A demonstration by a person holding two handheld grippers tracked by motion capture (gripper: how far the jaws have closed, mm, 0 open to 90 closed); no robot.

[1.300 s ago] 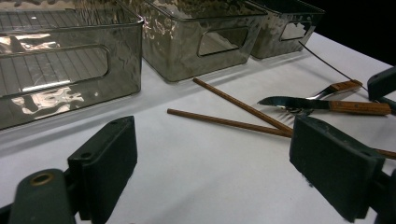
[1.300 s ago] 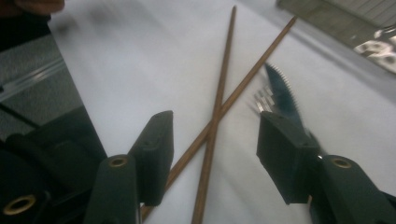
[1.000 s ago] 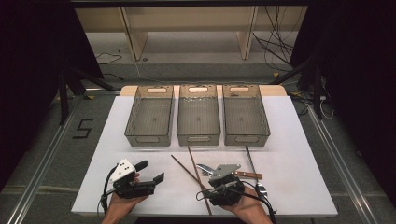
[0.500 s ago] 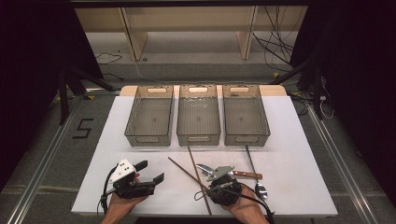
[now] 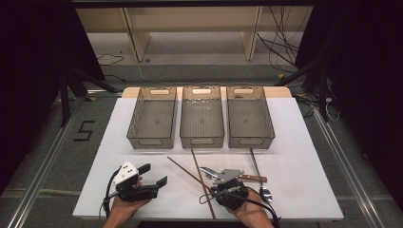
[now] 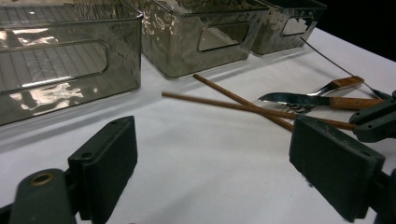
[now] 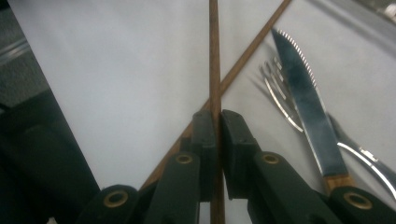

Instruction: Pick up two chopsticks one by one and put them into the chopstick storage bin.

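A black number 5 point(image 5: 84, 130) is marked on the floor at the left of the high view, beside the white table point(image 5: 304, 156). Your left gripper point(image 5: 153, 175) sits low at the bottom left, its jaws wide apart with nothing between them. Your right gripper point(image 5: 216, 194) is at the bottom middle, and its jaws are squeezed tight on one brown chopstick point(image 7: 214, 70). The second chopstick point(image 7: 247, 56) crosses under it. A knife point(image 7: 303, 102) and a fork point(image 7: 280, 98) lie just beside them. Three clear bins point(image 5: 201, 116) stand in a row above.
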